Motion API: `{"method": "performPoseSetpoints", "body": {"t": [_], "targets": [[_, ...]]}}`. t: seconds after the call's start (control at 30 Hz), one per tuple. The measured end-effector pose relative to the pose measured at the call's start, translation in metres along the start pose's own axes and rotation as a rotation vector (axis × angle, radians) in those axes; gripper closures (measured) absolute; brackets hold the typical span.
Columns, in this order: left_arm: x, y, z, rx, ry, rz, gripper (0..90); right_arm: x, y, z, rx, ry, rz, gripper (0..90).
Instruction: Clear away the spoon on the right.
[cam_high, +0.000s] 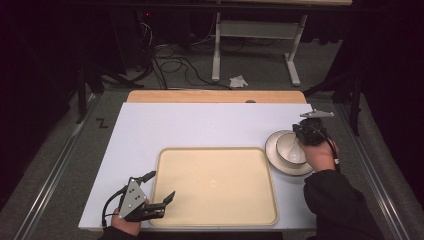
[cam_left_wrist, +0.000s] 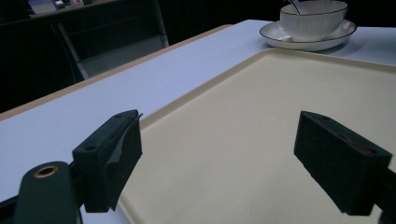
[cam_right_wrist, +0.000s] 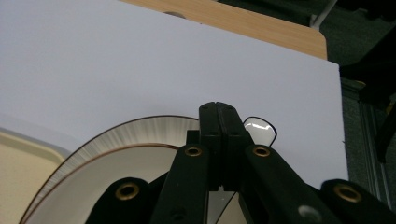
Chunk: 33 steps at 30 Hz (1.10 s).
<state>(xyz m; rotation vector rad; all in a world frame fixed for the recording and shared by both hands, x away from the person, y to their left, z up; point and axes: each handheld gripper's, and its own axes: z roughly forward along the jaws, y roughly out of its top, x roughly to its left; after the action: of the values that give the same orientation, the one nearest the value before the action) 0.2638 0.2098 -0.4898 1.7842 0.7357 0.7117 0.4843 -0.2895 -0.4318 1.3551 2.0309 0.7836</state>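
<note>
Right gripper clamped on spoon handle over the bowl; tray not yet loaded.

The right gripper (cam_right_wrist: 219, 114), jaws pressed together, pinches the white ceramic spoon (cam_right_wrist: 259, 130); its end protrudes just beyond the fingertips, with the white ribbed bowl (cam_high: 291, 148) and brown-rimmed white saucer (cam_high: 273, 155) directly beneath. The left gripper (cam_high: 159, 186), jaws apart and holding nothing, straddles the near-left corner of the cream rectangular plastic tray (cam_high: 260, 210). Judged remaining: lifting the spoon out and placing it.

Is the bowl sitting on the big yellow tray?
No, the bowl sits on a saucer on the white table, beside the tray.
</note>
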Motion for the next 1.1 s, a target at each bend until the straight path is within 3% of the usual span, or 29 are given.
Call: {"method": "performPoseSetpoints", "body": {"t": [0.23, 0.5, 1.1], "targets": [[0.0, 0.0, 0.001, 0.005, -0.001, 0.006, 15.8, -0.019, -0.014, -0.012, 0.001, -0.022, 0.025, 90.0], [-0.002, 0.001, 0.002, 0.007, -0.006, 0.012, 15.8, -0.033, -0.034, -0.027, -0.005, -0.016, 0.055, 90.0], [-0.002, 0.001, 0.003, 0.008, -0.006, 0.014, 15.8, -0.031, -0.069, -0.059, -0.06, 0.032, 0.07, 90.0]]}}
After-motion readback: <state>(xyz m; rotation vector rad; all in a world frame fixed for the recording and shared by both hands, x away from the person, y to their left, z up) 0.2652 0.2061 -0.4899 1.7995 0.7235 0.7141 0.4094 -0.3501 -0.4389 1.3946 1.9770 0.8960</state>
